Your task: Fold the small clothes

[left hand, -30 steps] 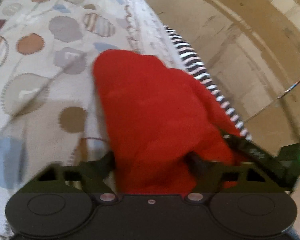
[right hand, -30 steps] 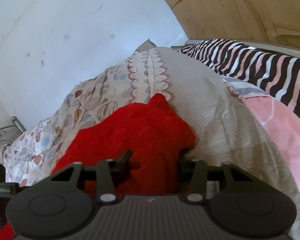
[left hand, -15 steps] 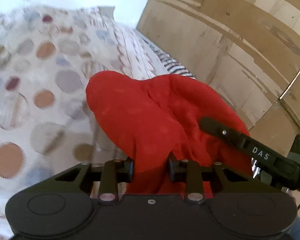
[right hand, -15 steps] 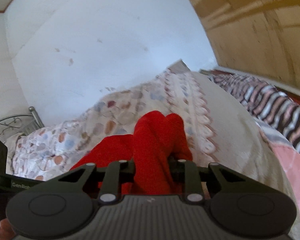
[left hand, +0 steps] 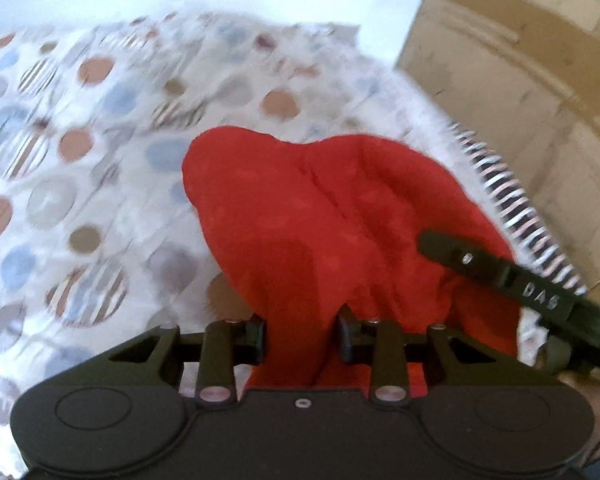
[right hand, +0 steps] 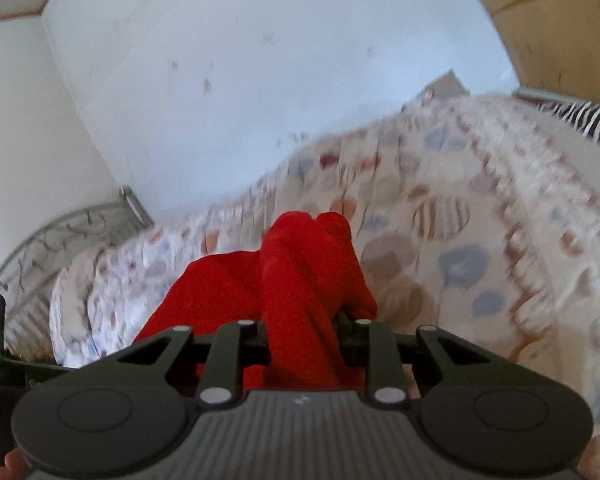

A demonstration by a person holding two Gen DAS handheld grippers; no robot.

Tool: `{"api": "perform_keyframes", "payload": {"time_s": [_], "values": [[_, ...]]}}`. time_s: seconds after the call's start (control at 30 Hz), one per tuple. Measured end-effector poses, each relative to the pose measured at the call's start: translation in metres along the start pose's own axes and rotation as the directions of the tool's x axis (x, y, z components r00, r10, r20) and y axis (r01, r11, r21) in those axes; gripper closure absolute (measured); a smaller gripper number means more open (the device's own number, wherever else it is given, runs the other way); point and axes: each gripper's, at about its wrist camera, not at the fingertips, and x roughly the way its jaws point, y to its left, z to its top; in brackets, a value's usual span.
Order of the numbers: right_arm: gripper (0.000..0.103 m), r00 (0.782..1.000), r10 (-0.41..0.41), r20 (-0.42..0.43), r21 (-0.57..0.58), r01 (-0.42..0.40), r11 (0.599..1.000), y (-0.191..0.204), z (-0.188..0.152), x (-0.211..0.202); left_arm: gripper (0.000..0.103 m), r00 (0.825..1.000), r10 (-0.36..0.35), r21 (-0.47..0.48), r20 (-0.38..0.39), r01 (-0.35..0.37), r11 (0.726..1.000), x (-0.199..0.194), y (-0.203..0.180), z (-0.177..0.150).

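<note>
Both wrist views. We see the left gripper [left hand: 302, 334] and right gripper [right hand: 302, 334] each clamped on a bunched edge of the red garment [left hand: 340, 216], lifted over the patterned bedspread [left hand: 80, 152]. We judge it light, soft and limp, best held at edges. Its outline and far hem are hidden; motion blurs the bed.

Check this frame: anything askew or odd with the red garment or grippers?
Nothing damaged. The red garment is bunched and creased, not flat, pinched by the left gripper and right gripper above the patterned bedspread.
</note>
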Motion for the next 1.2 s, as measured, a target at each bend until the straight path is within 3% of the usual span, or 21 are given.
{"api": "perform_keyframes", "payload": {"time_s": [0.1, 0.17, 0.27, 0.33, 0.43, 0.53, 0.77, 0.97, 1.2], "values": [[0.075, 0.997, -0.071, -0.037, -0.037, 0.07, 0.997, -0.004, -0.017, 0.019, 0.058, 0.999, 0.044, 0.01, 0.013, -0.044, 0.999, 0.02, 0.008, -0.018], [0.07, 0.992, -0.117, -0.054, -0.017, 0.117, 0.993, -0.013, -0.022, 0.024, 0.044, 0.996, 0.068, 0.019, 0.054, -0.069, 0.997, 0.024, 0.011, -0.027], [0.062, 0.989, -0.127, -0.074, 0.02, 0.129, 0.991, -0.025, -0.024, 0.025, 0.034, 0.996, 0.059, -0.017, 0.071, -0.058, 0.998, 0.03, 0.017, -0.034], [0.056, 0.988, -0.136, -0.078, 0.003, 0.137, 0.991, -0.025, -0.025, 0.024, 0.028, 0.995, 0.064, -0.048, 0.071, -0.06, 0.997, 0.032, 0.022, -0.034], [0.049, 0.986, -0.151, -0.064, -0.037, 0.149, 0.988, -0.02, -0.027, 0.019, 0.027, 0.995, 0.065, -0.086, 0.078, -0.058, 0.995, 0.027, 0.024, -0.035], [0.028, 0.984, -0.173, -0.038, -0.078, 0.17, 0.982, -0.015, -0.026, 0.011, 0.018, 0.989, 0.113, -0.104, 0.09, -0.104, 0.989, 0.017, 0.019, -0.037], [0.002, 0.989, -0.146, 0.023, -0.097, 0.147, 0.984, -0.002, -0.025, -0.028, 0.005, 0.965, 0.192, -0.108, 0.178, -0.175, 0.979, -0.028, 0.002, -0.042], [0.0, 0.985, -0.131, 0.109, -0.099, 0.142, 0.985, 0.012, -0.019, -0.077, 0.001, 0.931, 0.241, -0.09, 0.274, -0.225, 0.97, -0.079, -0.024, -0.049], [0.0, 0.964, -0.099, 0.248, -0.201, 0.151, 0.968, 0.043, -0.027, -0.144, 0.001, 0.9, 0.228, -0.069, 0.373, -0.218, 0.974, -0.135, -0.055, -0.075]]}}
